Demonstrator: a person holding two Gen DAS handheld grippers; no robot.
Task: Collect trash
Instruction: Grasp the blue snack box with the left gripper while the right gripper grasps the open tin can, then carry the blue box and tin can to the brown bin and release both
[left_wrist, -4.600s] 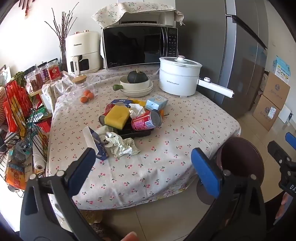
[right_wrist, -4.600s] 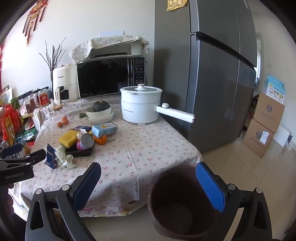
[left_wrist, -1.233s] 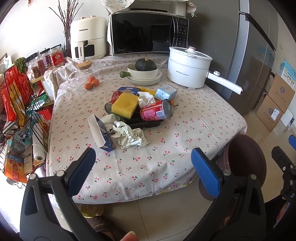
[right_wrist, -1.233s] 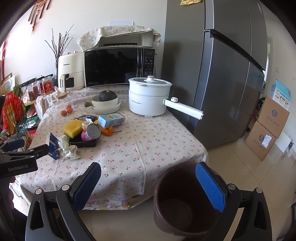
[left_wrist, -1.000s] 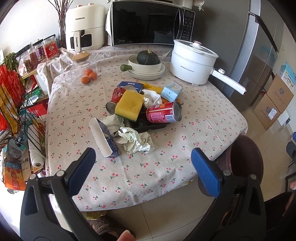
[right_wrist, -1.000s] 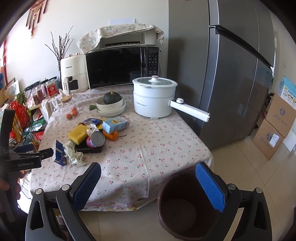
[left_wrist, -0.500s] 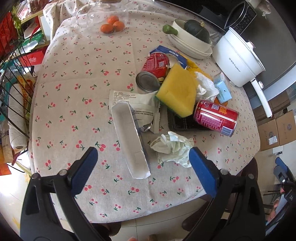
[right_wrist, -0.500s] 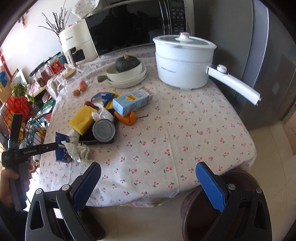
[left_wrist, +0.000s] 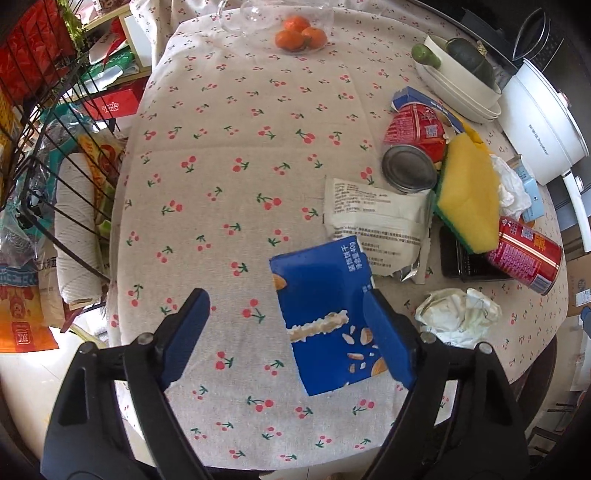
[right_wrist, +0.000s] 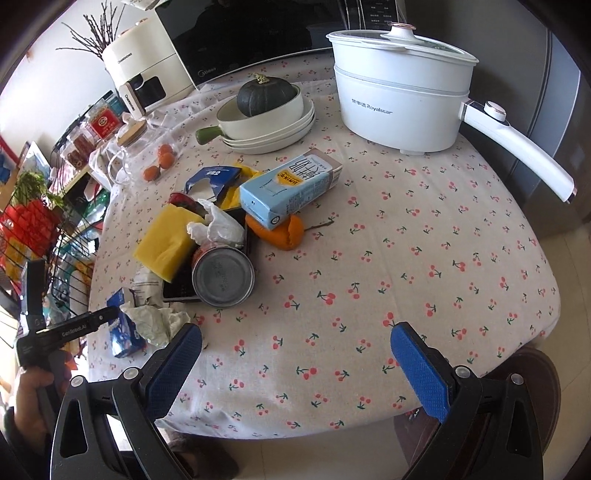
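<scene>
A blue snack box (left_wrist: 325, 317) lies near the table's front edge. My left gripper (left_wrist: 284, 299) points down over it with its jaws closing. The box is between the fingers, against the right pad (left_wrist: 388, 339) and far from the left one. The right wrist view shows the same gripper (right_wrist: 74, 328) at that box (right_wrist: 123, 332). Beside it are a crumpled tissue (left_wrist: 458, 317), a white wrapper (left_wrist: 373, 218), a yellow sponge (left_wrist: 469, 195), two red cans (left_wrist: 528, 258) and a black tray (left_wrist: 465, 262). My right gripper (right_wrist: 293, 332) hangs open and empty over the bare cloth.
A milk carton (right_wrist: 291, 184) and orange peel (right_wrist: 284, 232) lie mid-table. Behind stand a white electric pot (right_wrist: 399, 92), stacked dishes with a squash (right_wrist: 266, 107) and tangerines (left_wrist: 299, 31). A wire rack (left_wrist: 44, 147) is at the left. A brown bin (right_wrist: 517, 391) sits below the table's near right edge.
Both grippers came down and forward over the table and tipped downward. The left jaws narrowed around the blue box, which now fills the space by the right pad.
</scene>
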